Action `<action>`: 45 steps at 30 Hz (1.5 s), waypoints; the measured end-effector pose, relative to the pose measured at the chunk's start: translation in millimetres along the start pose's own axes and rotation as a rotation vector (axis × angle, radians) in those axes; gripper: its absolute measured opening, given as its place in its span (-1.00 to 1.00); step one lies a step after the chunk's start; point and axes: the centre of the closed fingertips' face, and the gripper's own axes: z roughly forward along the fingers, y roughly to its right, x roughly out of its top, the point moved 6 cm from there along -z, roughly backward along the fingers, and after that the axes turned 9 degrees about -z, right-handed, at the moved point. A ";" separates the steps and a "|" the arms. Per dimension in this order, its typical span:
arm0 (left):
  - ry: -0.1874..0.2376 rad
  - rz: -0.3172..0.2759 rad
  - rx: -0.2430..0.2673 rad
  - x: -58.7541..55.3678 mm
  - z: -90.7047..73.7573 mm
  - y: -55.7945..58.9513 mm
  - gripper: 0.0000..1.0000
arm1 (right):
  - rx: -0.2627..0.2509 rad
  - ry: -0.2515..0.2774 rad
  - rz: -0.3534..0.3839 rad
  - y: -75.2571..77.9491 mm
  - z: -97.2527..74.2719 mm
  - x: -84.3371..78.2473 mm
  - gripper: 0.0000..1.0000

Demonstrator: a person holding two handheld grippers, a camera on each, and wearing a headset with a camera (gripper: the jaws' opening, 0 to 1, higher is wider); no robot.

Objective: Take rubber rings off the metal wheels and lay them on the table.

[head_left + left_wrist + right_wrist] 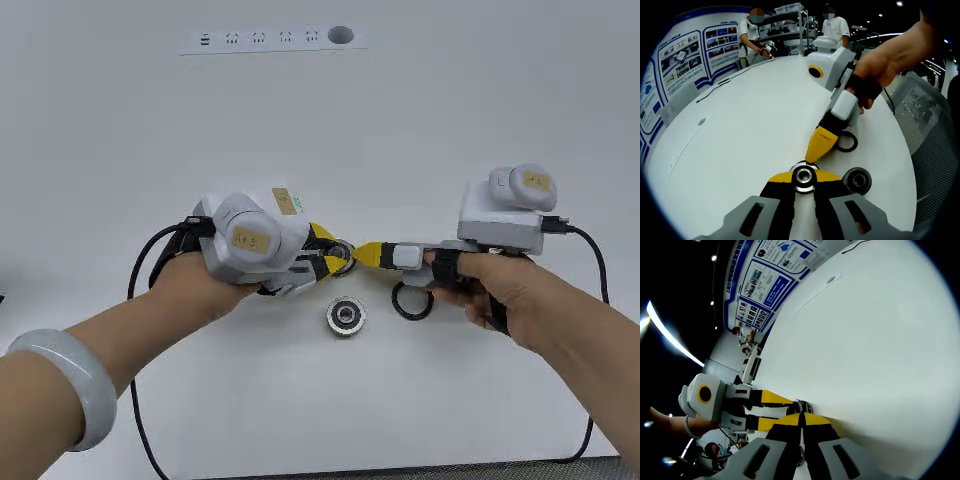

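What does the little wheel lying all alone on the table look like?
The wheel is small and round, lying flat on the white table. Its middle looks like shiny silver metal with a dark hole, and a dark band runs around the outside, probably rubber. It sits beside a loose black ring but apart from it. Only the table seems to touch it.

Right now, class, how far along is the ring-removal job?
Done: one black rubber ring lies loose on the white table. In hand: the left gripper clamps a silver metal wheel, the right gripper's shut jaws at its rim. Left: a second wheel, seemingly still ringed.
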 end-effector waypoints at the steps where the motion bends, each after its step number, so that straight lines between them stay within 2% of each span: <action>1: 0.000 0.000 0.000 0.0 -0.1 0.0 -0.72 | 0.000 0.000 -0.003 0.0 0.1 0.1 -0.96; 45: -0.006 0.011 -0.004 -0.2 -0.1 0.2 -0.72 | 0.007 0.010 0.011 -11.8 -0.8 1.6 -0.97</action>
